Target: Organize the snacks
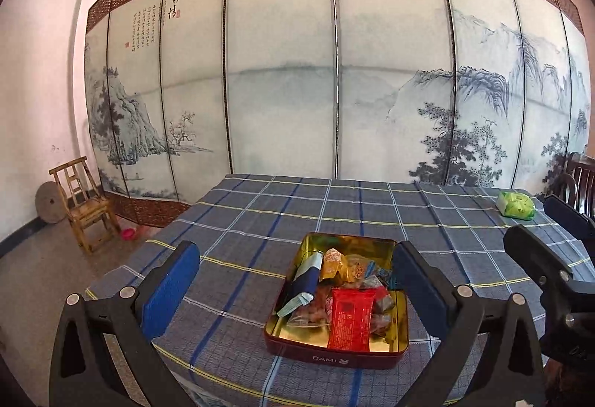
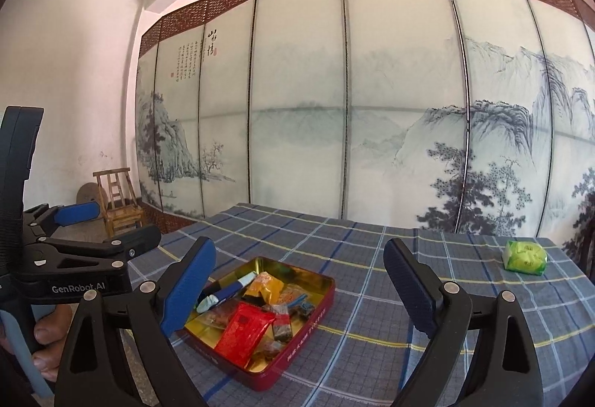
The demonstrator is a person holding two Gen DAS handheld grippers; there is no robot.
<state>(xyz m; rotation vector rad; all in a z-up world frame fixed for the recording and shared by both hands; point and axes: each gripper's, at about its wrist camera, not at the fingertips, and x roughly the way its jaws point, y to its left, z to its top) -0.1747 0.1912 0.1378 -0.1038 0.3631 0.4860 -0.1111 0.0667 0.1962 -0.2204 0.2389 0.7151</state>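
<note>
Blue-grey plaid tablecloth (image 1: 260, 213); dark red, gold-lined tin (image 1: 334, 358); red packet (image 1: 349, 317); green packet (image 1: 516, 205)

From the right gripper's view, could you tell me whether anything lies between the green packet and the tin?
Nothing visible does. Only bare checked tablecloth lies between the green packet and the tin. The right gripper is open and empty.

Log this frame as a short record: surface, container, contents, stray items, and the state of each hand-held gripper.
surface: table with blue plaid cloth
container: open red tin, gold inside, near the front edge
contents: mixed wrapped snacks, red packet on top
stray item: green packet alone on the cloth, far right
left hand-held gripper: open, empty
right hand-held gripper: open, empty
backdrop: painted folding screen
</note>
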